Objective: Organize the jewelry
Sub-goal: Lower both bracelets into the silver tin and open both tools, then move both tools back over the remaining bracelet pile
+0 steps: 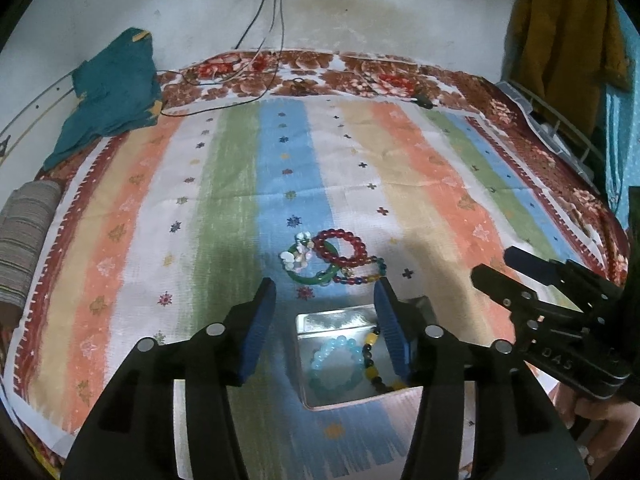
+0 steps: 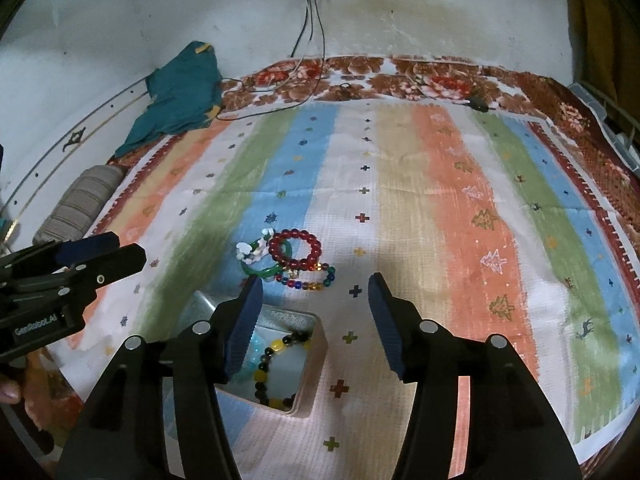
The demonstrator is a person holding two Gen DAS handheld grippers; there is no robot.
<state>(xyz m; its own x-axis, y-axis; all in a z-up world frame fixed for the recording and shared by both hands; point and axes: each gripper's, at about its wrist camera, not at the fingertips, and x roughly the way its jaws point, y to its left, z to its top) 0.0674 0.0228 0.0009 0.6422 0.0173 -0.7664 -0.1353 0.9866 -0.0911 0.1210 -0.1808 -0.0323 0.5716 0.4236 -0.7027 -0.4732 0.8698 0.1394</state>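
Just below hand-held gripper (image 1: 326,328) — tin (image 1: 316,320)

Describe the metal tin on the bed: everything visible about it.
The tin is a small square, open-topped box with rounded corners and shiny silvery walls that look like metal. No lid is on it. It stands upright on the striped cloth, just nearer the cameras than the pile of loose bracelets. Inside lie a pale blue bead bracelet and a yellow-and-dark bead bracelet. Neither gripper touches it; in each wrist view, one blue finger pad overlaps part of it.
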